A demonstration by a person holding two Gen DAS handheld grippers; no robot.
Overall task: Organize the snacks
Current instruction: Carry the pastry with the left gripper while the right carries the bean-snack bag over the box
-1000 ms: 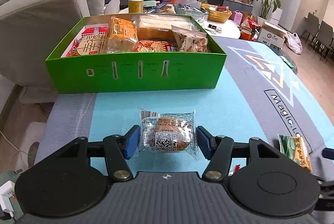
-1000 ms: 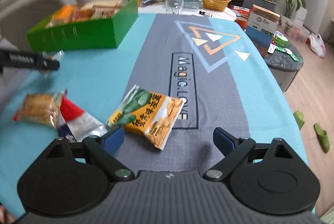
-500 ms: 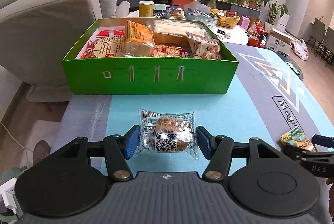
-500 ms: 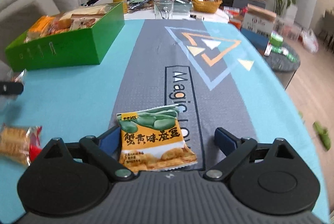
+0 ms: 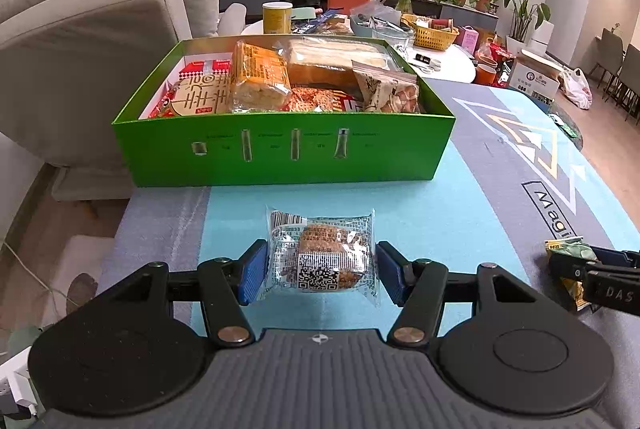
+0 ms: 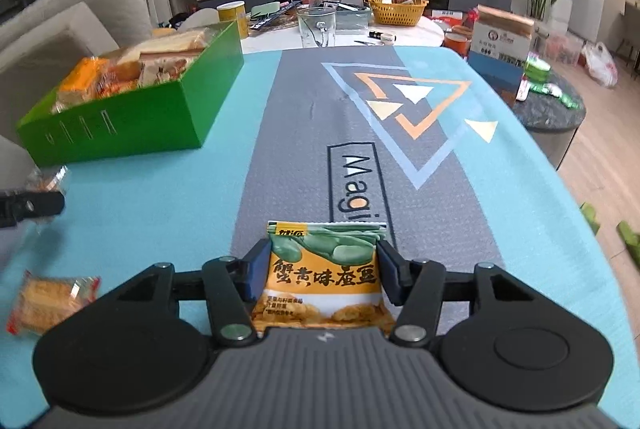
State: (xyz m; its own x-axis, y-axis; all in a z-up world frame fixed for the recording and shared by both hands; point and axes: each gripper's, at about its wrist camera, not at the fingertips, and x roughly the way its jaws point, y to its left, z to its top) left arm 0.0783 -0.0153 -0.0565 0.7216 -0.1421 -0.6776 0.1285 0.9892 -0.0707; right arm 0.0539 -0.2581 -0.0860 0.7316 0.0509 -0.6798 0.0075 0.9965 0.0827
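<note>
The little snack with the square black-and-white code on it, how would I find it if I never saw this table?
Start at the big green box full of snacks on the blue and grey mat. Just in front of the box, the left tool holds a small clear packet between its blue pads. Only this one is see-through, with a brown cake inside and a square code on its wrapper.

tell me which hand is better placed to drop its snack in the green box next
Left: its tongs grip the clear cake pack directly before the green box; the right tongs are farther off.
</note>
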